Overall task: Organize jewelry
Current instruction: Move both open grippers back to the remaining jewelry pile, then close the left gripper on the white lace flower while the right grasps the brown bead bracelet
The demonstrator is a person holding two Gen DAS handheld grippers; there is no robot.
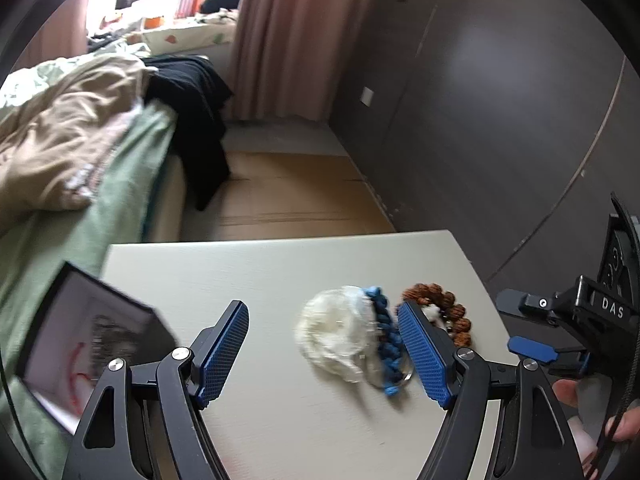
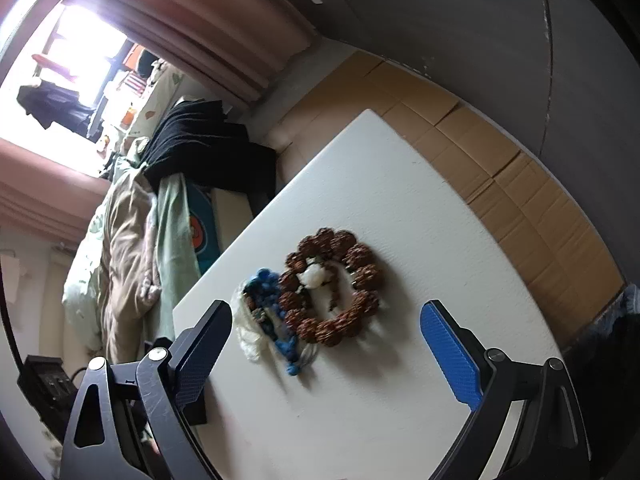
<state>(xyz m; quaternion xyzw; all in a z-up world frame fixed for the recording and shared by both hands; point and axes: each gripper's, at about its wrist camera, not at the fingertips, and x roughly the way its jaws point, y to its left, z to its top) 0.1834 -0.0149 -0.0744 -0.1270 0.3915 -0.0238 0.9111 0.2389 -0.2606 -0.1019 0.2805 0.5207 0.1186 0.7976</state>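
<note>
We are holding the left gripper (image 1: 322, 350) spread wide and empty above the table (image 1: 280, 264), framing the blue braided cord (image 1: 386, 338) on its clear pouch (image 1: 340, 332). The right gripper (image 2: 326, 354) is likewise gaping over the brown bead bracelet (image 2: 334, 286). We are probably approaching; next, descend and close on one piece.

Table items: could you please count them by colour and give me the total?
Brown: 1, bead bracelet
Blue: 1, braided cord
White: 1, translucent pouch
Black: 1, open box
Total: 4
</note>
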